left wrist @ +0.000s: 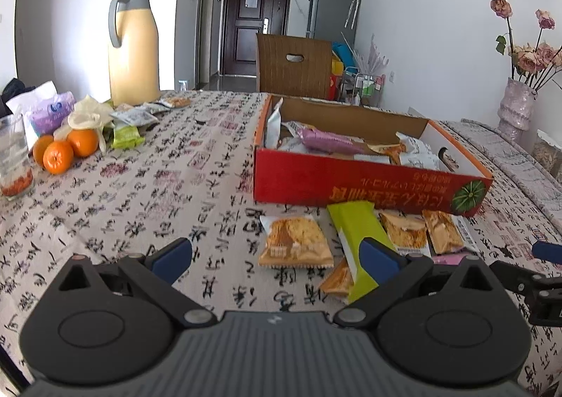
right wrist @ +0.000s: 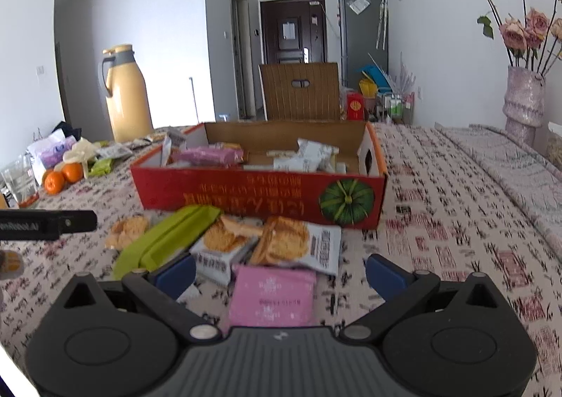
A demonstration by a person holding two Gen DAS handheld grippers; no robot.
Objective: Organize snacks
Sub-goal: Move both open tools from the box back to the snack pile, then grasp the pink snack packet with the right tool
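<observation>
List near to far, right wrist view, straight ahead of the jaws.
pink packet → white cracker packet → red box → wooden chair → dark door

Both cameras are sitting low over the tabletop [left wrist: 158, 186], looking across it toward the far door [right wrist: 293, 30]. The left one is looking from the left of the red box [left wrist: 351, 186], the right one straight at it, closer. Both are seeing the box and the snack pile [right wrist: 267, 242].
</observation>
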